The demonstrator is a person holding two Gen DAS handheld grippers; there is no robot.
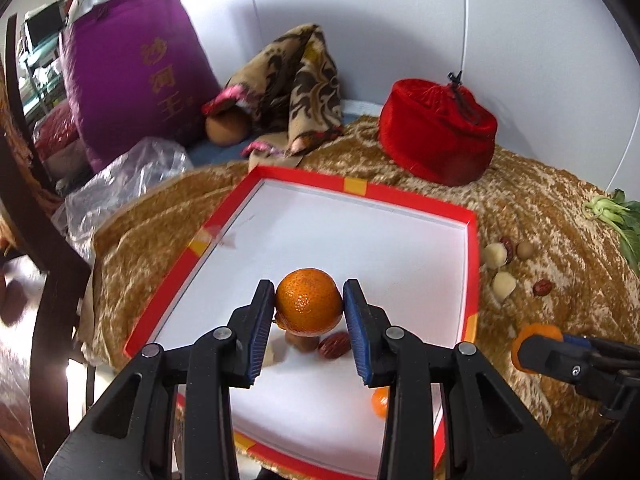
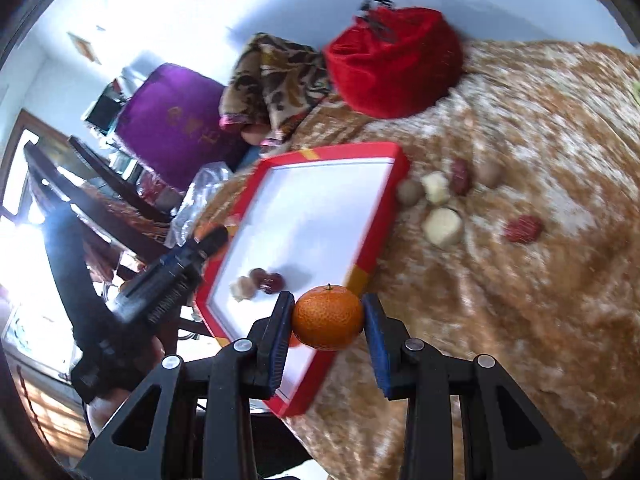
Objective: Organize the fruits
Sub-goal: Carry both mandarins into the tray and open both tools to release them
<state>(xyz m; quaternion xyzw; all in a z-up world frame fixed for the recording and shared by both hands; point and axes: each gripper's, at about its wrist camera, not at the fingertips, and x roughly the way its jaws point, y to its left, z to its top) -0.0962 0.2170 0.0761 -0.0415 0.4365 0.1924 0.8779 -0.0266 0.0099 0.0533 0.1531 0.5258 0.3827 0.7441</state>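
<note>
You have the golden-brown cloth point(image 1: 540, 216) spread as your work surface, and on it sits the red-rimmed tray point(image 1: 473, 248) with its white floor, set near you so both hands can reach it; it reads as the collecting place for the fruit. Already inside, at the near end, lie a red date point(image 1: 335, 346), a brown round fruit and a pale chunk, with a small orange piece point(image 1: 380, 401) near the right wall. Still waiting on the cloth to the right of the tray are two pale chunks point(image 2: 443, 227), more dates and brown round fruits, clustered just beside the rim.

Your left gripper point(image 1: 309, 312) is clamped on a mandarin point(image 1: 309, 302), pads pressing both sides, and carries it above the tray's near end. Your right gripper point(image 2: 328, 318) likewise pinches a second mandarin point(image 2: 328, 317) over the tray's near right rim. Both jaws stand narrow, just fruit-wide. Setting each down inside the tray looks like your next step.
</note>
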